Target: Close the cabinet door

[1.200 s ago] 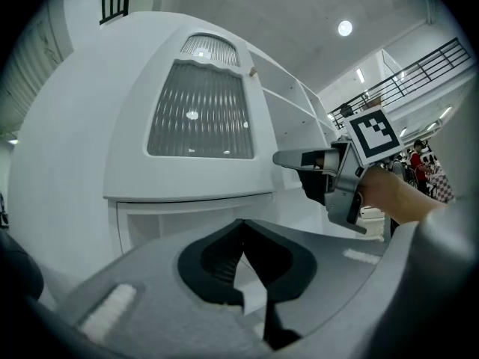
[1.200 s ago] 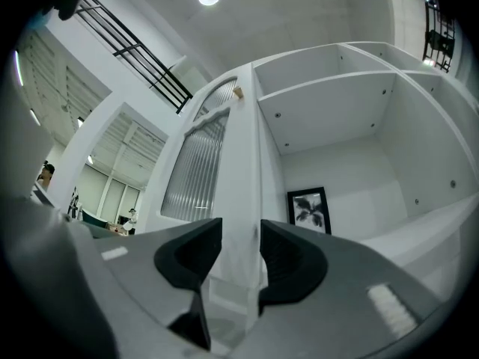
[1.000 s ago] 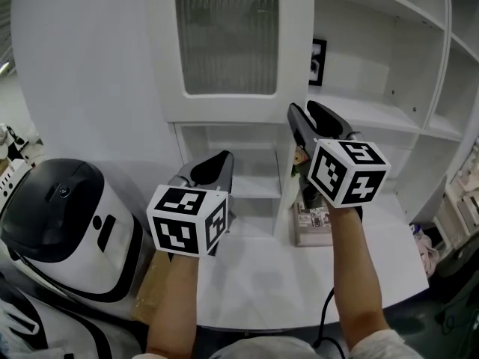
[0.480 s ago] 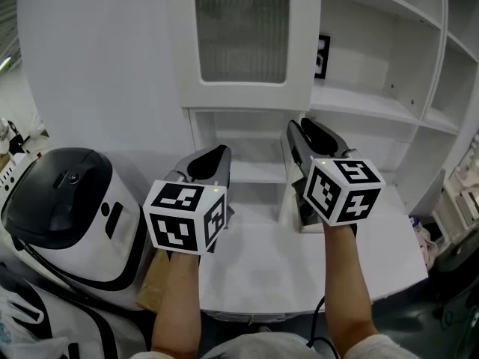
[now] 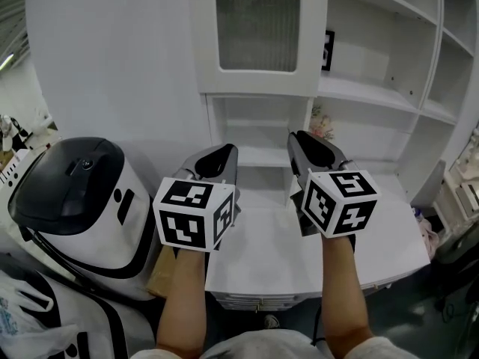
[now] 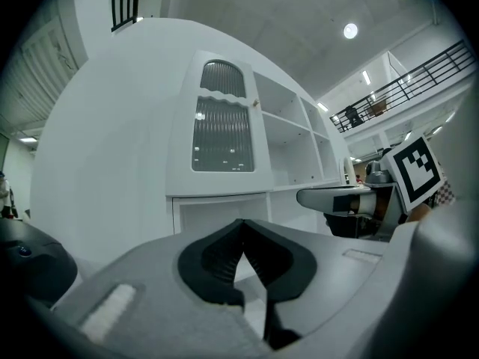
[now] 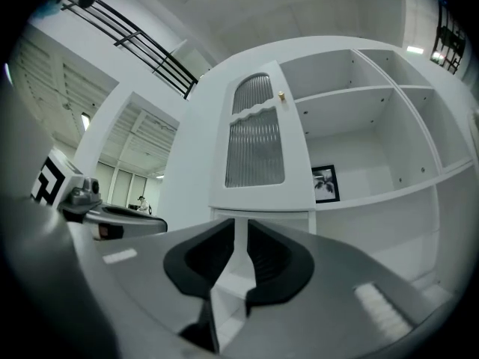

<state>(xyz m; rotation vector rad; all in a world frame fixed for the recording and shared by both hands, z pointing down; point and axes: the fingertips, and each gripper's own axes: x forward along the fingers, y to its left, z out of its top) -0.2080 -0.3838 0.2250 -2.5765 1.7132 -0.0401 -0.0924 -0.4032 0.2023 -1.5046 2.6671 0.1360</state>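
Note:
The white cabinet door (image 5: pixel 258 25) with its ribbed glass pane lies flat against the cabinet front; a small gold knob (image 7: pixel 282 96) sits at its right edge. Both grippers are held level in front of the cabinet, well short of the door and touching nothing. My left gripper (image 5: pixel 223 152) is shut and empty; its pads meet at the tip in the left gripper view (image 6: pixel 241 226). My right gripper (image 5: pixel 307 139) is beside it on the right. Its jaws are closing, with a narrow slit still between them (image 7: pixel 239 226) and nothing in it.
Open white shelves (image 5: pixel 374 96) fill the cabinet's right side, with a framed picture (image 5: pixel 327 49) on one. An open compartment (image 5: pixel 258 137) lies below the door. A white tabletop (image 5: pixel 262 256) is under the grippers. A large black-and-white appliance (image 5: pixel 75 193) stands at the left.
Both grippers have drawn back from the cabinet towards me, and the right one has sunk a little. The right gripper's jaws have narrowed. The door looks unmoved.

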